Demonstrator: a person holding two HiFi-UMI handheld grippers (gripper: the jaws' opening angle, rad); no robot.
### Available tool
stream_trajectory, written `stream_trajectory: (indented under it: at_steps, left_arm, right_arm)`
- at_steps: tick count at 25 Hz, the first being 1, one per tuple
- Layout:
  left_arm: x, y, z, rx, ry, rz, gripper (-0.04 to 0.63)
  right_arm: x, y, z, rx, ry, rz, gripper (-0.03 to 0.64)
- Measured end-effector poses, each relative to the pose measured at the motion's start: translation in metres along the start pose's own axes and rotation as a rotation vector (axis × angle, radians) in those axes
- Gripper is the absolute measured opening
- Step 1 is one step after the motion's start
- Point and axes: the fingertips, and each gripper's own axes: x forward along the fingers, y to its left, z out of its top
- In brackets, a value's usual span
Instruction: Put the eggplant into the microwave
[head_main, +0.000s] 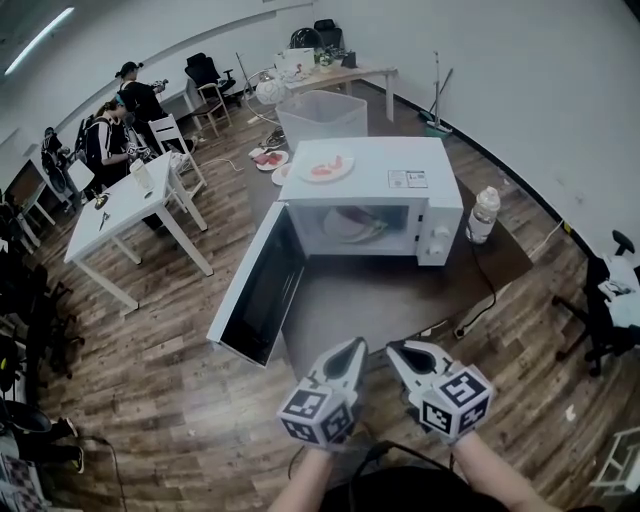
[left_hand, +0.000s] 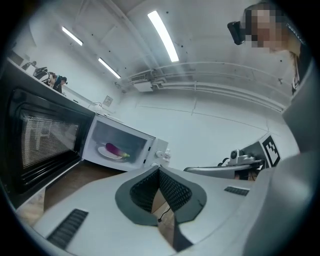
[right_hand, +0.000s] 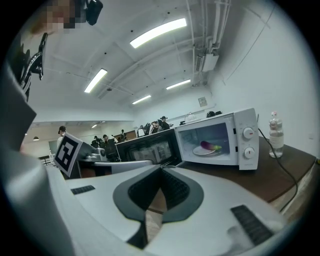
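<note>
The white microwave (head_main: 400, 180) stands on a dark table (head_main: 380, 300), its door (head_main: 262, 285) swung open to the left. Inside, the purple eggplant (head_main: 347, 219) lies on a white plate (head_main: 362, 230). The same eggplant (left_hand: 114, 149) appears in the left gripper view, and again as the eggplant (right_hand: 209, 146) in the right gripper view. My left gripper (head_main: 356, 346) and right gripper (head_main: 394, 348) hang side by side near the table's front edge, well short of the microwave. Both are shut and hold nothing. The jaws of the left gripper (left_hand: 159, 169) and right gripper (right_hand: 161, 170) meet at the tips.
A plate with red food (head_main: 324, 166) sits on top of the microwave. A water bottle (head_main: 483, 213) stands at its right, and a power cable (head_main: 482, 288) runs over the table there. Behind are a plastic bin (head_main: 320, 115), a white table (head_main: 120, 205) and several people.
</note>
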Motion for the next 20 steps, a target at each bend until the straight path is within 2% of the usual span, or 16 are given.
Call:
stream_trajectory:
  at_steps: [20]
  left_arm:
    - [-0.078, -0.07, -0.019, -0.044, -0.042, 0.021, 0.003]
  right_arm:
    - [-0.093, 0.06, -0.024, 0.049, -0.038, 0.025, -0.003]
